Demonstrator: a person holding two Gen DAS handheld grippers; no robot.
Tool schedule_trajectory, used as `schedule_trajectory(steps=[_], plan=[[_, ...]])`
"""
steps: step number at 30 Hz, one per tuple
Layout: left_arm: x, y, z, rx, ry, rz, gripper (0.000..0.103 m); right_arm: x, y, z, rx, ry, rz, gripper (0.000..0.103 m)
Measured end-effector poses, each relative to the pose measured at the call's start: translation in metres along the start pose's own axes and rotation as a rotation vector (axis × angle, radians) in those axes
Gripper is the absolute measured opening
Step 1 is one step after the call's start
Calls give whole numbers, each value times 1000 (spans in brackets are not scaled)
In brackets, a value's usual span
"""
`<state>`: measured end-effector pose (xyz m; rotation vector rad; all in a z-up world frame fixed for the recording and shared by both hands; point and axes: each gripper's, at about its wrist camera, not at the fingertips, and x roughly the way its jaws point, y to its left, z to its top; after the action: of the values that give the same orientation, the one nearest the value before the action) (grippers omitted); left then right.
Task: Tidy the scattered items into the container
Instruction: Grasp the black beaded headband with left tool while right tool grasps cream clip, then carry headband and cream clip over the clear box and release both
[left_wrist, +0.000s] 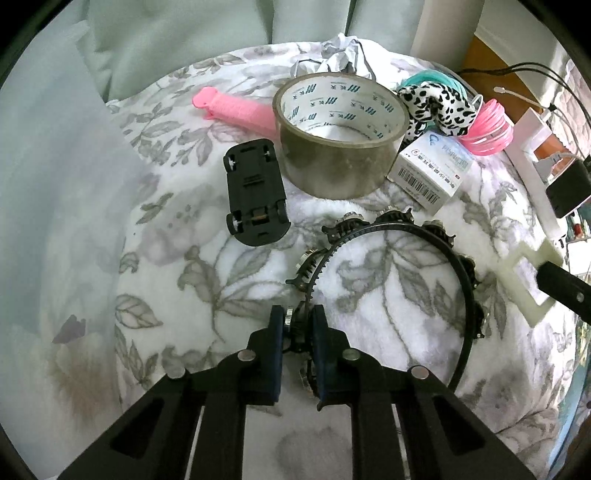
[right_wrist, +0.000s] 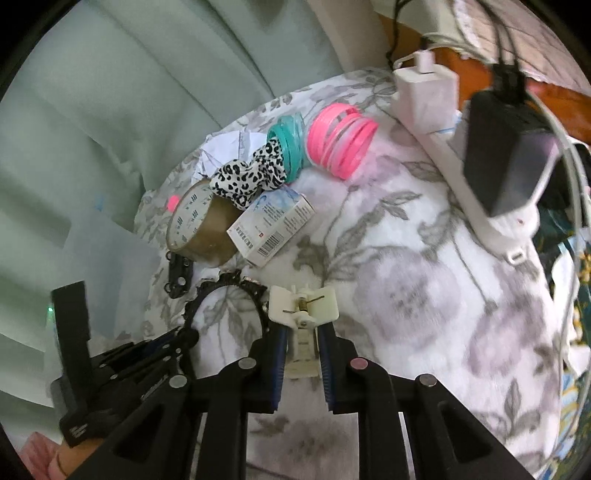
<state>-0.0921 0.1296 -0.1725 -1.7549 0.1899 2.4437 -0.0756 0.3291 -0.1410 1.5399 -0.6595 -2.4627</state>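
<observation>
Over the floral blanket (left_wrist: 229, 280), the left gripper (left_wrist: 298, 332) points steeply down, clamped on the black headband (left_wrist: 458, 266); the right gripper (right_wrist: 301, 339), tilted, grips the cream clip (right_wrist: 303, 306).

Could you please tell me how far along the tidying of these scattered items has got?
Done: nothing visibly; no container shows. In hand: the left gripper is shut on the black headband, the right gripper on a cream clip. Left on the blanket: tape roll, toy car, small box, pink comb, scrunchie, bangles.
</observation>
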Motion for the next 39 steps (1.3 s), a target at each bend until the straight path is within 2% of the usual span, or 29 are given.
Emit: schedule_trajectory(steps=[10, 15, 18, 22, 31, 39], plan=[[-46, -5, -3, 10, -75, -13, 14, -49, -3, -5, 28, -101, 19, 18], [-65, 2, 5, 23, -141, -18, 14, -73, 2, -11, 24, -152, 28, 18], [-81, 3, 4, 53, -193, 20, 14, -86, 5, -14, 27, -179, 35, 18], [-110, 2, -3, 41, -245, 0, 14, -101, 12, -18, 25, -215, 45, 18], [-151, 29, -3, 15, -363, -26, 14, -130, 43, -25, -25, -282, 63, 18], [-184, 60, -12, -32, -461, -49, 14, -141, 79, -28, -83, -306, 76, 18]])
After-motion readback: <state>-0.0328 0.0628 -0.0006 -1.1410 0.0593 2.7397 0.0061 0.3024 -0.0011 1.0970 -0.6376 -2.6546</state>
